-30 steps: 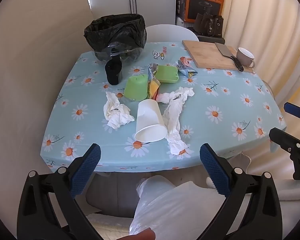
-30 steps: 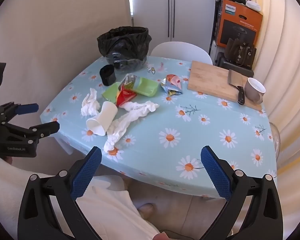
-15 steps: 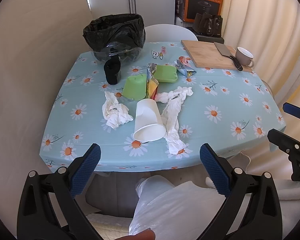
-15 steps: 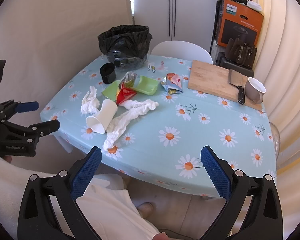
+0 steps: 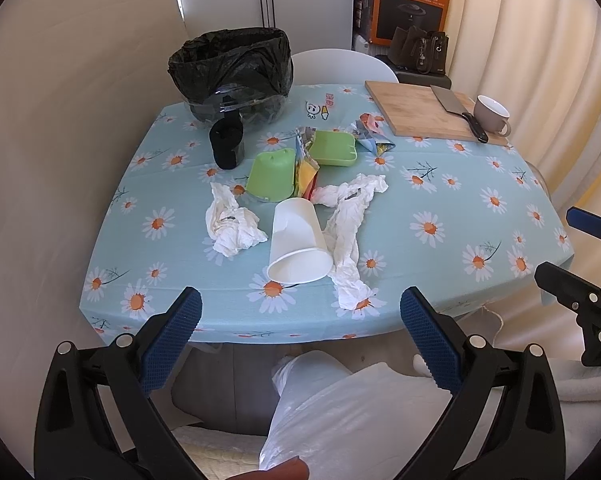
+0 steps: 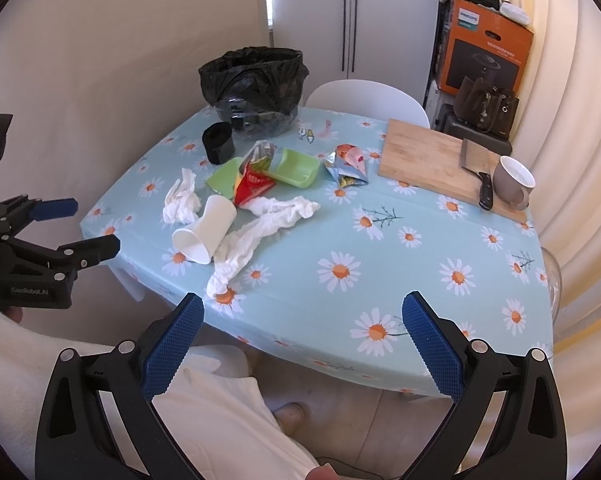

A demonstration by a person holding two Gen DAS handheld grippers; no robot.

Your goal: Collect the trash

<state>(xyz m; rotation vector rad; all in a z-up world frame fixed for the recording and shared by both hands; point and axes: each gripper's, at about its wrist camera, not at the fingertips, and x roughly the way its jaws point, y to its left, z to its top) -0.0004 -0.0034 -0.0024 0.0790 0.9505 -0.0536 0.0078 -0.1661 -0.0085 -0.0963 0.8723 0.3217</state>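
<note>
Ahead of my left gripper [image 5: 300, 320], fingers spread wide and empty, the white paper cup [image 5: 298, 240] lies on its side near the worktop [image 5: 440, 200] edge, long axis running away from me, open mouth toward me. A crumpled tissue [image 5: 232, 226] sits left of it, a long twisted one [image 5: 350, 224] touching its right side. From my right gripper [image 6: 302, 322], fingers equally apart, the cup [image 6: 204, 230] points mouth down-left; only here the red snack wrapper [image 6: 252, 182] shows plainly. Farther back stands the black-lined bin [image 6: 254, 88].
</note>
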